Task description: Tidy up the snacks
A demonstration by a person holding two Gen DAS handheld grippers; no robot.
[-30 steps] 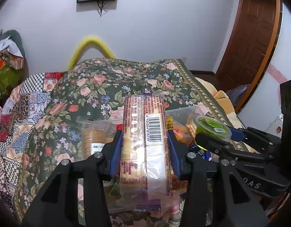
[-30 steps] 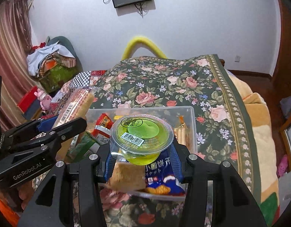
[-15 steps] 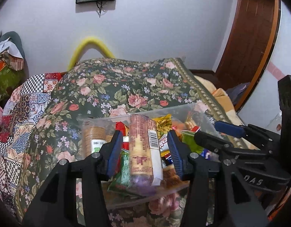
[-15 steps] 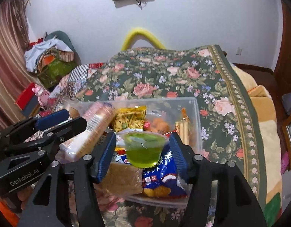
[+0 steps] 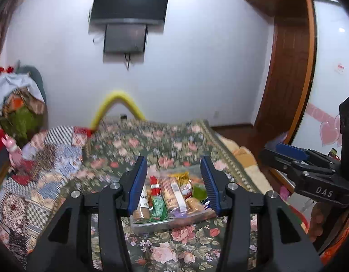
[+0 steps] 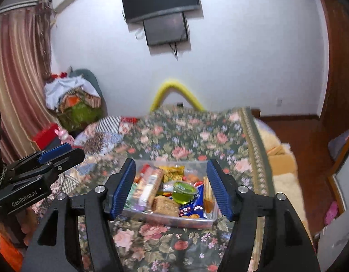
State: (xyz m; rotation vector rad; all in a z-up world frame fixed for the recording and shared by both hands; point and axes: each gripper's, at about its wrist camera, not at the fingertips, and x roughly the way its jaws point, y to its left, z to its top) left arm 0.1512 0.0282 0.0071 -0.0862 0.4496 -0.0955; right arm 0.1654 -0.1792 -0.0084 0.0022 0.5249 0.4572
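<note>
A clear plastic bin (image 5: 151,224) (image 6: 174,221) full of snacks sits on the floral bedspread. In it lie a long biscuit pack (image 5: 173,193) (image 6: 149,187), a green jelly cup (image 6: 184,192) (image 5: 199,191), a blue cracker bag (image 6: 192,207) and other packets. My left gripper (image 5: 173,187) is open and empty, raised above and behind the bin. My right gripper (image 6: 171,188) is open and empty, also pulled back above the bin. Each gripper shows at the edge of the other's view, the right one in the left wrist view (image 5: 294,156) and the left one in the right wrist view (image 6: 52,156).
The bed carries a floral cover (image 5: 169,249) and a patchwork quilt (image 5: 38,158) to the left. A yellow foam arc (image 6: 174,90) stands at the bed's far end. A pile of clothes (image 6: 72,99) is at left, a wooden door (image 5: 285,79) at right.
Both grippers opened, dropping the biscuit pack and the jelly cup into the bin, then rose and drew back from it.
</note>
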